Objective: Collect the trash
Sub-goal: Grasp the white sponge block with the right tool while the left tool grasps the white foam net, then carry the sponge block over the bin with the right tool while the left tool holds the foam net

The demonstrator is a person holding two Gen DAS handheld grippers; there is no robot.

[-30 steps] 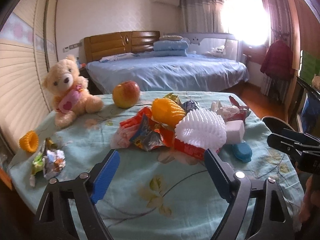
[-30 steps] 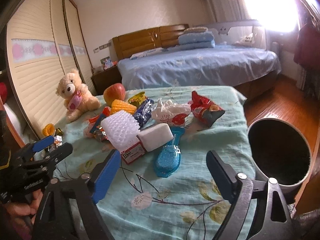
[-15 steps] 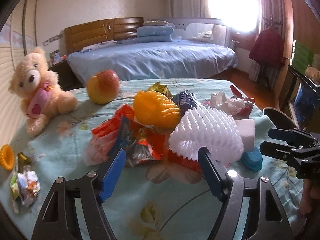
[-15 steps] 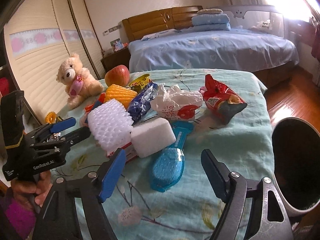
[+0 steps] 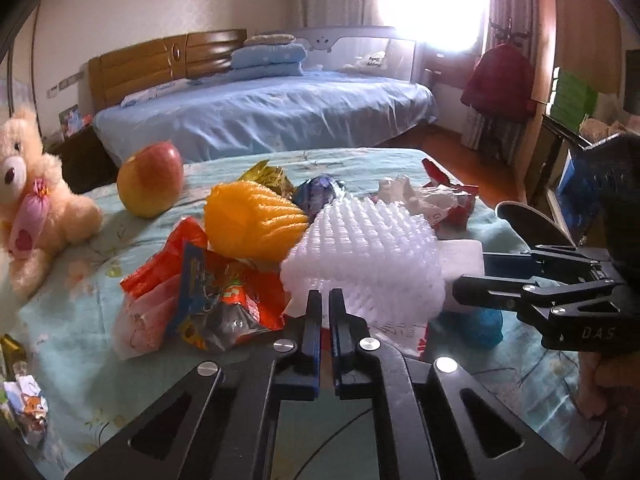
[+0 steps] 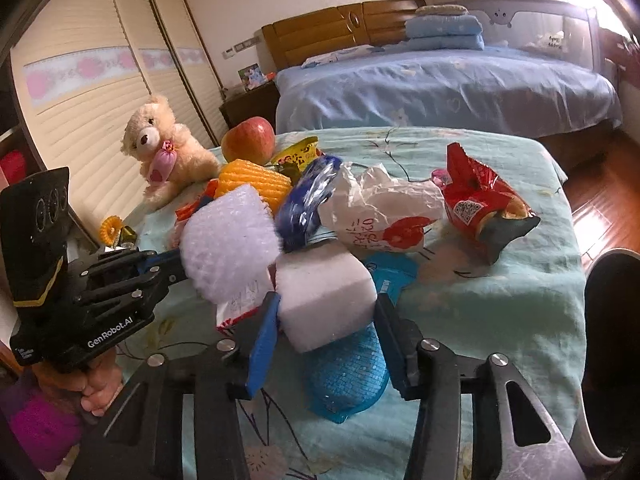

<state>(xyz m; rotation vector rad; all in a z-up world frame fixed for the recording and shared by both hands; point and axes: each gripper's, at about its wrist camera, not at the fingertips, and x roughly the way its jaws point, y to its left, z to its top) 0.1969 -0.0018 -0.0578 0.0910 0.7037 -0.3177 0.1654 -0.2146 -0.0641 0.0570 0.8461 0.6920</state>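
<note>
the white foam block (image 6: pixel 325 298) sits mid-table between the right gripper's (image 6: pixel 326 334) spread fingers, atop a blue brush (image 6: pixel 352 376). beside it, the left gripper (image 5: pixel 325 320), pressed nearly together, pinches the white foam net's (image 5: pixel 366 258) near edge. the bin (image 6: pixel 612 344) stands off the table's right edge.

Landmark: apple (image 5: pixel 150 179), being supported by the flowered tablecloth (image 5: pixel 224 360).
Teddy bear (image 6: pixel 168 148): being seated left of the apple.
Bed (image 5: pixel 260 120): being seen behind the apple, blue pillows (image 5: pixel 266 60) being stacked at its headboard.
</note>
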